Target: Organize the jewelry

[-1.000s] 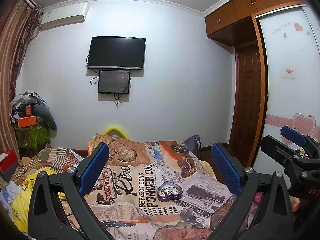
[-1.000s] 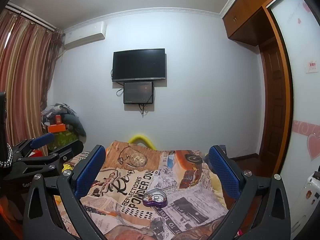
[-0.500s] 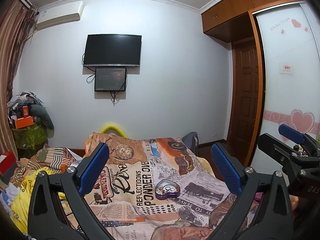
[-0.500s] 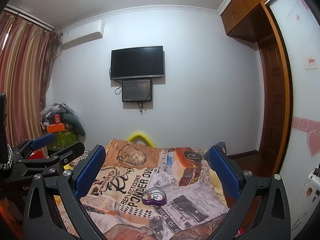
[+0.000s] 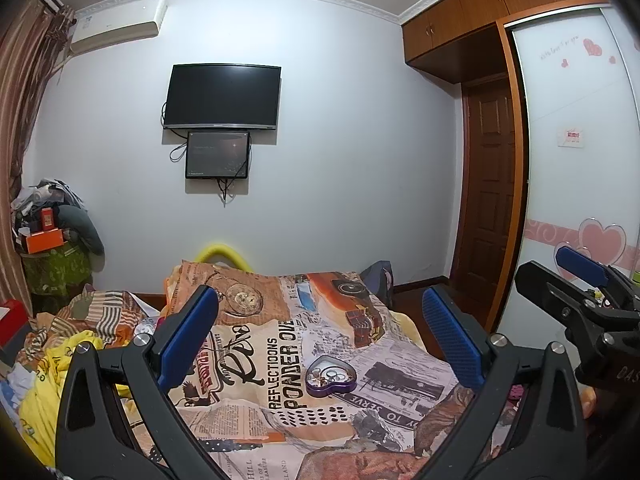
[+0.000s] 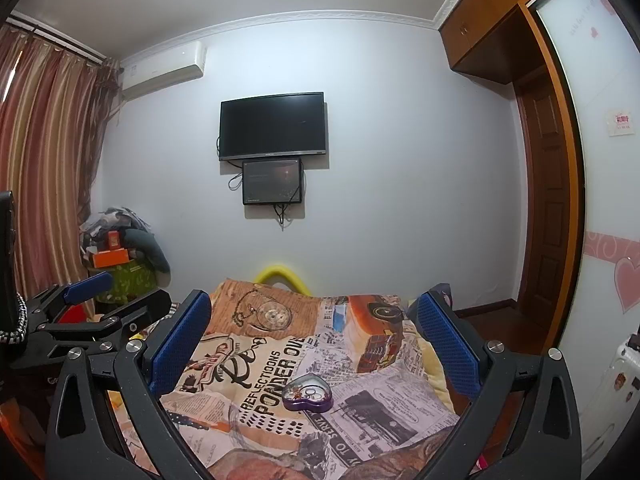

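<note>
1. Plainly finds the left gripper (image 5: 318,300) spread wide with nothing between its blue pads, and the right gripper (image 6: 313,304) splayed and bare in the same way.
2. Holds both side by side, well short of the heart-shaped box (image 5: 330,376) and raised above the bed. Probably does so to keep the box framed between each pair of fingers.
3. Locates that purple box about mid-bed, flat on the bedspread (image 5: 248,360) and open at the top. Shows a few rings and small pieces inside, too small to tell apart.
4. Shows no loose jewelry on the cover; takes the pocket watch near the far end for part of the print. Fits equally a box already filled and tidied and one whose contents await sorting.
5. Offers a soft, rumpled surface of newspaper and car prints. Seems likely to let a light box tilt or sink under a downward push, and to hide a dropped ring among the busy pattern.
6. Piles yellow and striped clothes (image 5: 60,360) at the bed's left side.
7. Faces a pale wall bearing a dark television (image 5: 222,96) with a smaller screen (image 5: 218,155) below it and an air conditioner (image 5: 116,20) high on the left. Has striped curtains (image 6: 40,160) to the left and a wooden door (image 5: 490,184) to the right.
</note>
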Motion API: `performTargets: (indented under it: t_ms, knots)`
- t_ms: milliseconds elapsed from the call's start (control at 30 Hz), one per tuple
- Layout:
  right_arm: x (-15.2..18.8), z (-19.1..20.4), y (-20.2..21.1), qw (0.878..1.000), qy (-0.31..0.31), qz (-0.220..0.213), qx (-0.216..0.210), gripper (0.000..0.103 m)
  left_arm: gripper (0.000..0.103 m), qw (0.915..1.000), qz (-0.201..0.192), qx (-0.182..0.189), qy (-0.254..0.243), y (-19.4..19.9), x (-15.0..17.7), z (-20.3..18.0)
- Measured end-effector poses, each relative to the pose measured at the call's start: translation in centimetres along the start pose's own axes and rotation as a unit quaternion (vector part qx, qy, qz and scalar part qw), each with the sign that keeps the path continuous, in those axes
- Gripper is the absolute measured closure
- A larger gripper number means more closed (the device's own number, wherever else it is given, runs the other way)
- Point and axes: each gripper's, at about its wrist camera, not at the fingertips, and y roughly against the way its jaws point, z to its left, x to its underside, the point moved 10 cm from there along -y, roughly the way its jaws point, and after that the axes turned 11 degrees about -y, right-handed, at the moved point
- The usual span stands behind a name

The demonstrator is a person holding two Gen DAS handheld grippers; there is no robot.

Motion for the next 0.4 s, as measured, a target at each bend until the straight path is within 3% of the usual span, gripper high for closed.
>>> performTargets:
  t_ms: [400]
  knots:
    - [0.26, -0.04, -0.23, 1.000, -0.002, 0.004, 0.001, 0.001, 0.000, 1.0000, 0.007, 0.004, 0.004, -0.55, 0.46, 0.16]
